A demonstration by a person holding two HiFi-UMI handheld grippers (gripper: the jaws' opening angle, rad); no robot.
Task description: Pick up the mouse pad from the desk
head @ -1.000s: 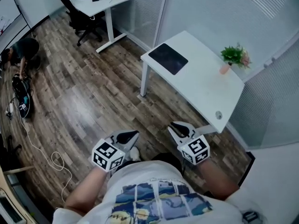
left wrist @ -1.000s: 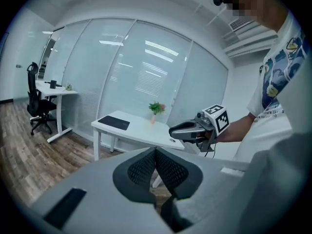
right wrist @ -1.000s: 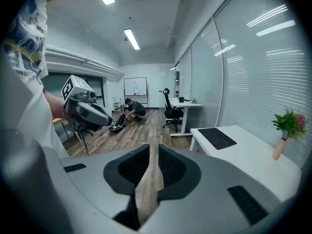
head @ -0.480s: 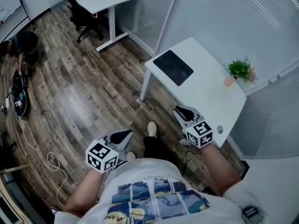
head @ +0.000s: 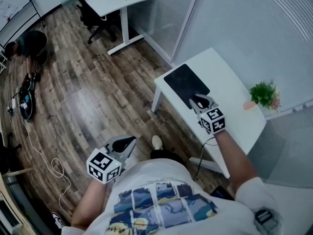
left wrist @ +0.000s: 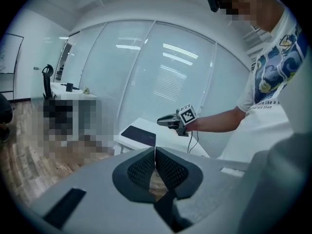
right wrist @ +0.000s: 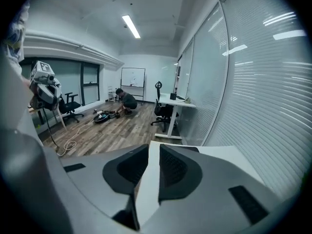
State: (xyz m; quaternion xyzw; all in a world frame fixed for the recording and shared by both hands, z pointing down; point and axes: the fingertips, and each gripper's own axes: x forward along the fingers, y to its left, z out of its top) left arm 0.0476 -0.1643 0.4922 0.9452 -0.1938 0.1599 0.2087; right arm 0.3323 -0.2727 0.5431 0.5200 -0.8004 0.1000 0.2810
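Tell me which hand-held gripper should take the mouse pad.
Right: the right hand-held gripper hovers at the mouse pad, jaws opening on nothing; the left hand-held gripper hangs over the floor.

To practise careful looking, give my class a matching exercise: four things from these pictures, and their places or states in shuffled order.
1 mouse pad
2 potted plant
3 left gripper
4 office chair

A jaws together, above the wood floor
B green, beside the glass wall
C flat on the near white desk
D at the far desk

Pairs: 1-C, 2-B, 3-A, 4-D.
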